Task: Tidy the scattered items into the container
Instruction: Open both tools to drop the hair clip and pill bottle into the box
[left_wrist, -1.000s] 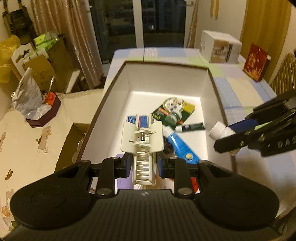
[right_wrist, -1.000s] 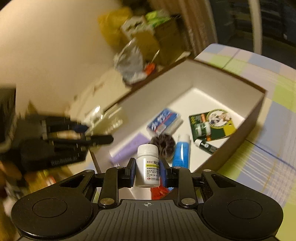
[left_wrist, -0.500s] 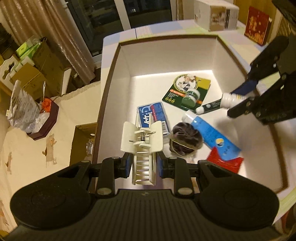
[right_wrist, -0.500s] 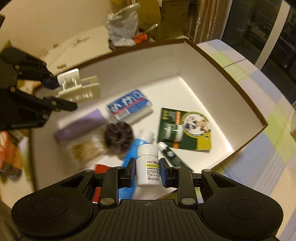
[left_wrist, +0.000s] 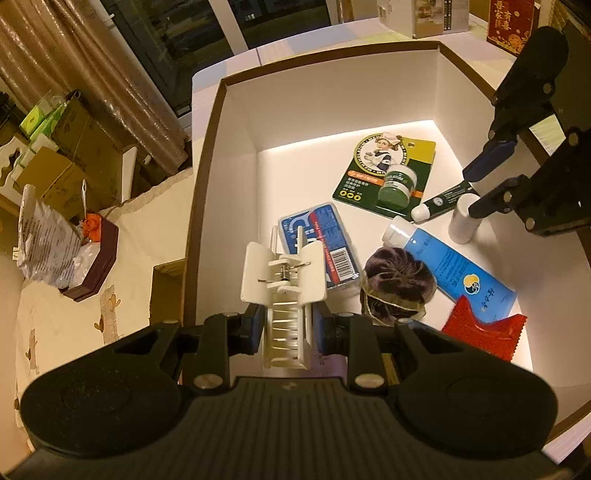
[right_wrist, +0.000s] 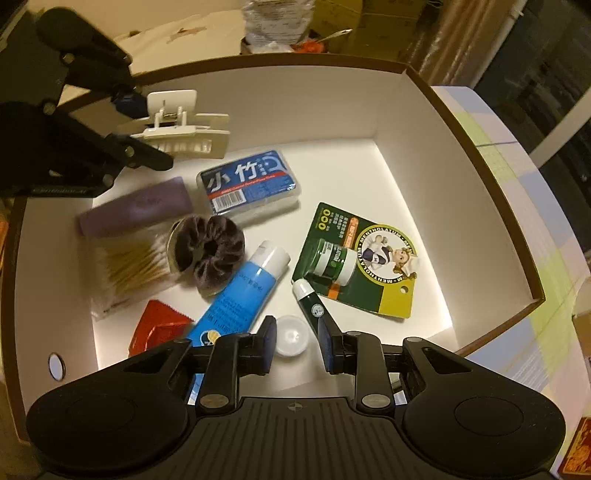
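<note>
The container is a white box with a brown rim (left_wrist: 207, 147), and both grippers hang over it. My left gripper (left_wrist: 288, 321) is shut on a white hair clip (left_wrist: 284, 280) above the box's near-left part; the clip (right_wrist: 181, 129) also shows in the right wrist view. My right gripper (right_wrist: 297, 343) is open. A white pill bottle (right_wrist: 291, 336) stands upright on the box floor between its spread fingers. From the left wrist view the bottle (left_wrist: 461, 221) sits just under the right gripper (left_wrist: 476, 188).
In the box lie a blue pack (right_wrist: 251, 181), a purple bar (right_wrist: 136, 206), a dark scrunchie (right_wrist: 210, 251), cotton swabs (right_wrist: 129, 266), a blue tube (right_wrist: 240, 295), a green card (right_wrist: 362, 258), a small dark tube (right_wrist: 310, 306) and a red sachet (right_wrist: 155, 325). A chequered tablecloth (right_wrist: 517, 184) surrounds it.
My right gripper came in over the box, lowered and opened, and the pill bottle now stands on the floor. My left gripper moved further over the box, still holding the clip.
</note>
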